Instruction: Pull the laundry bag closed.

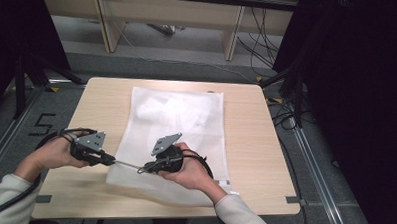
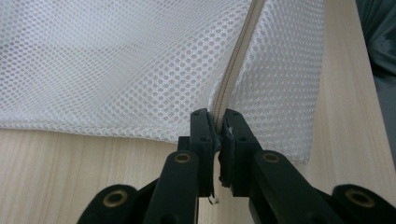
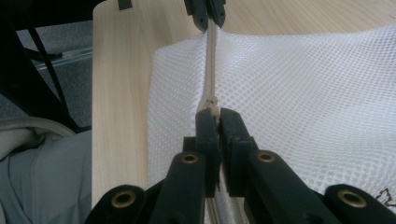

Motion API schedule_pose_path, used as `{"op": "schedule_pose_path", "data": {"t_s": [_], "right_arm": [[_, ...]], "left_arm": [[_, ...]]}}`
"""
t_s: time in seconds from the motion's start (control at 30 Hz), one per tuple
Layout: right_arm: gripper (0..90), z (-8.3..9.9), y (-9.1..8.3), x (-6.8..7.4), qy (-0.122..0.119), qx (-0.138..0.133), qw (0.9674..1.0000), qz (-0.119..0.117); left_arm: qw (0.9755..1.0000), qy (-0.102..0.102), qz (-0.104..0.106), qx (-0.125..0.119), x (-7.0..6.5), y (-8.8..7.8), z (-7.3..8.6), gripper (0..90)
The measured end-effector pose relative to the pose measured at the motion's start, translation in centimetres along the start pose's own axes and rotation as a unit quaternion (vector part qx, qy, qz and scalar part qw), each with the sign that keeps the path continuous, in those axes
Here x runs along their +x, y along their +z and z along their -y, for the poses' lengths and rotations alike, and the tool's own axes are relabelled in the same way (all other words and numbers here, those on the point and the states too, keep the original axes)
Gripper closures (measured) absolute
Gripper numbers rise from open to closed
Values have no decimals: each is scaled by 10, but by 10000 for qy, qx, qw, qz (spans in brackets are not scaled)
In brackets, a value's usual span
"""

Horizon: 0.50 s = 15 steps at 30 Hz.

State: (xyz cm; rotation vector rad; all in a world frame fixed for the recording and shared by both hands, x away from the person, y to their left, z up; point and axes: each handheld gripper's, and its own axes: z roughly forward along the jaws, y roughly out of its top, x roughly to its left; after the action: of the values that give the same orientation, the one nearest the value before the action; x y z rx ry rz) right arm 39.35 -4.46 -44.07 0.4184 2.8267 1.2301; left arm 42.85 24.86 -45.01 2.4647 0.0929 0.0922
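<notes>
Gripping the zipper line of a white mesh laundry bag [image 1: 179, 127] from both ends, a person works two hand-held tools over a pale wooden table [image 1: 248, 155]. The left tool [image 2: 218, 122] is clenched on the end of the beige zipper tape [image 2: 236, 65] at the bag's near corner, its jaws pinched tight with only the tape between them. The right tool [image 3: 215, 116] is likewise clamped, grasping what looks like the zipper's slider [image 3: 213, 103] a little farther along the same edge, with the zipper stretched taut between the two. In the high view the left tool [image 1: 110, 160] and right tool [image 1: 144, 169] sit near each other at the bag's near-left edge, while the rest of the bag lies flat across the middle of the table. Judging by its open weave, the bag is light, limp and prone to bunching, so it offers no firm body to grab; the stitched zipper tape and the small slider appear the surest holds, and one end likely needs anchoring while the other is drawn.
</notes>
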Motion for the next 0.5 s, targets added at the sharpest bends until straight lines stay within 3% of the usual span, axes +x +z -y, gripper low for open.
{"op": "schedule_pose_path", "data": {"t_s": [0.07, 0.3, 0.33, 0.5], "right_arm": [[880, 2, -1, 1, 94, 46, 9999, 22], [880, 3, -2, 0, -12, 56, 10000, 18], [880, 5, -4, 0, 18, 32, 10000, 12], [880, 10, -8, -1, 78, 73, 9999, 47]], "left_arm": [[10000, -10, 11, -10, 0, 0, 1, 833], [10000, 0, 0, 9, 0, 0, 0, 833], [9999, -101, 19, -36, -1, 0, 1, 833], [9999, -103, 10, 18, 0, 1, 2, 833]]}}
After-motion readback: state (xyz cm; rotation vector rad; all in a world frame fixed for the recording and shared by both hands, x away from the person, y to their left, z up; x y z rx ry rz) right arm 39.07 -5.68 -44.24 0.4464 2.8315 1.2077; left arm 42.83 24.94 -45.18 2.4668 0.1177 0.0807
